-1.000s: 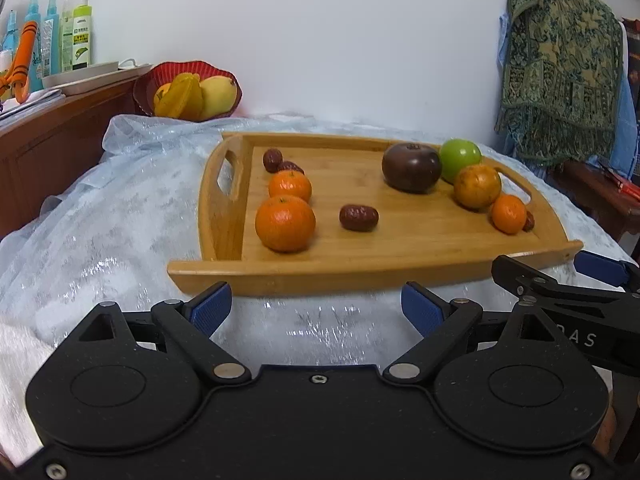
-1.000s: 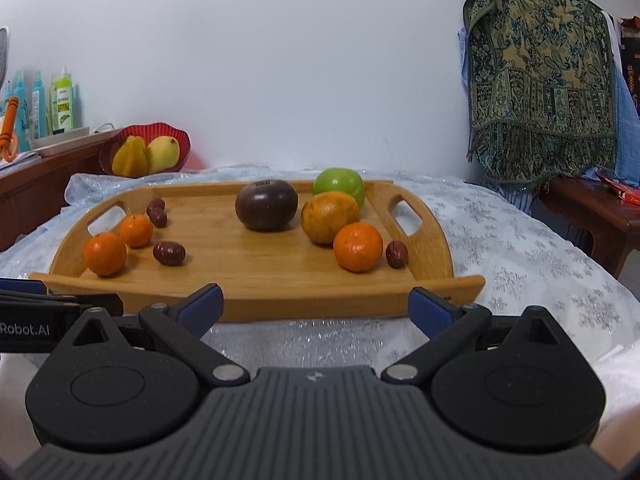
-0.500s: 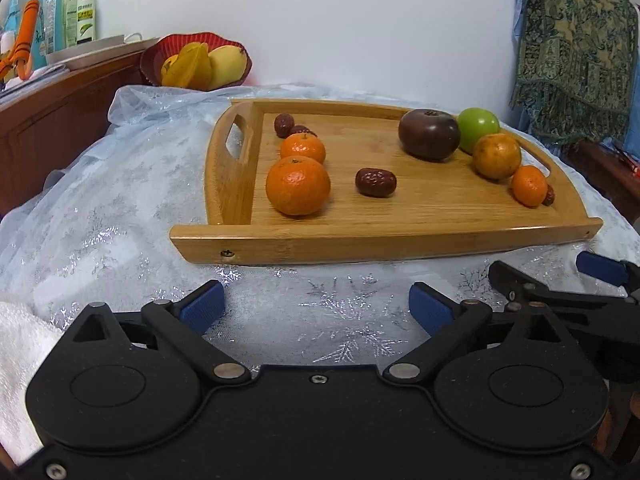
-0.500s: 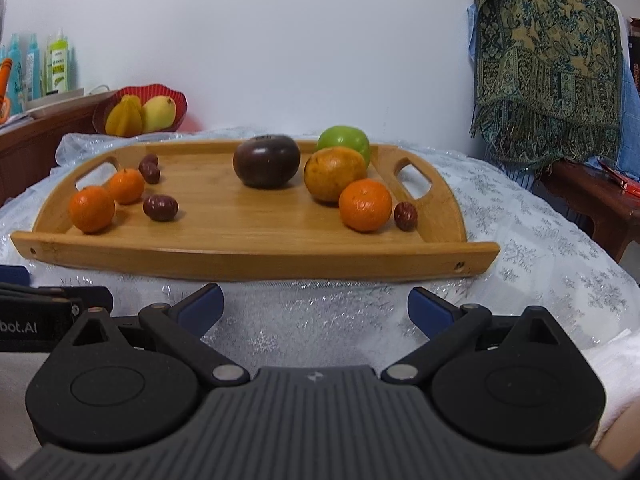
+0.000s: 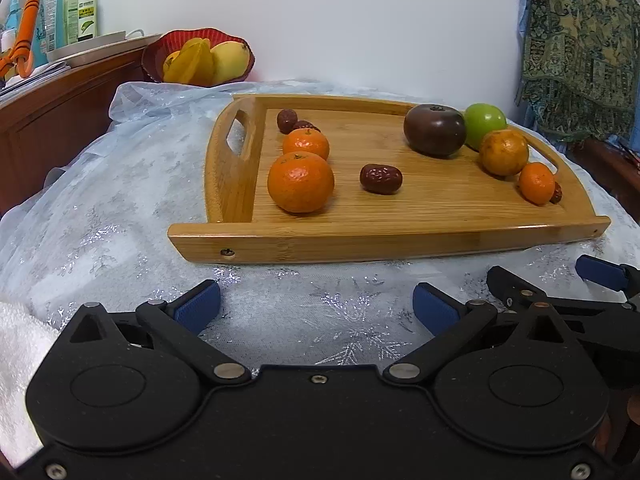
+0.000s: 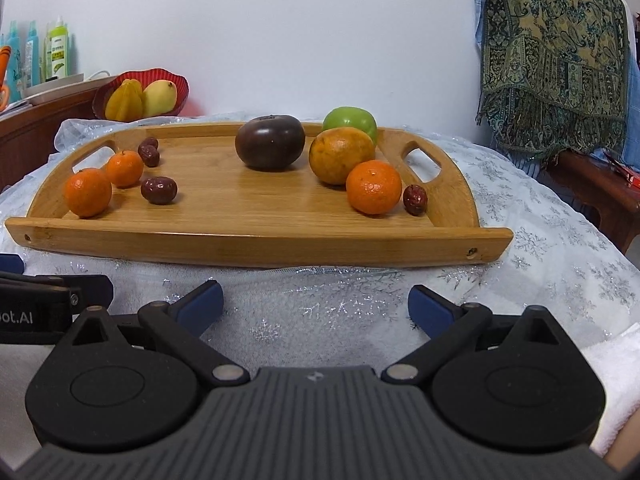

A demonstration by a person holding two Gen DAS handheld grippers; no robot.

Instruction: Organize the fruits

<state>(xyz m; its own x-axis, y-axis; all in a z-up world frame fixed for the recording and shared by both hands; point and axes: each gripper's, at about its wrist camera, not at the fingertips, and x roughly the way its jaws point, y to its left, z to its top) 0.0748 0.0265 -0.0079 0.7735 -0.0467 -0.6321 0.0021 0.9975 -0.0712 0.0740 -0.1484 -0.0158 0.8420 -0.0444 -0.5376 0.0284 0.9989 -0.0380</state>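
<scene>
A wooden tray (image 5: 384,242) (image 6: 248,240) lies on the cloth-covered table. On its left stand two mandarins (image 5: 301,182) (image 6: 88,191), with several red dates (image 5: 380,178) (image 6: 159,189) near them. On its right stand a dark purple fruit (image 5: 434,129) (image 6: 270,142), a green apple (image 5: 485,123) (image 6: 352,121), a large orange (image 5: 503,152) (image 6: 340,155), a small mandarin (image 5: 537,182) (image 6: 373,187) and one date (image 6: 415,199). My left gripper (image 5: 316,308) and right gripper (image 6: 315,304) are both open and empty, held in front of the tray's near edge.
A red bowl (image 5: 160,50) (image 6: 178,82) with a starfruit and a mango stands behind the tray at the back left. A wooden cabinet (image 5: 60,120) with bottles is at the left. A patterned cloth (image 6: 552,60) hangs at the right. White towels lie under both grippers.
Both grippers have risen and tilted down, so the tray now shows more from above. The fruits have not moved. Both grippers stay open.
</scene>
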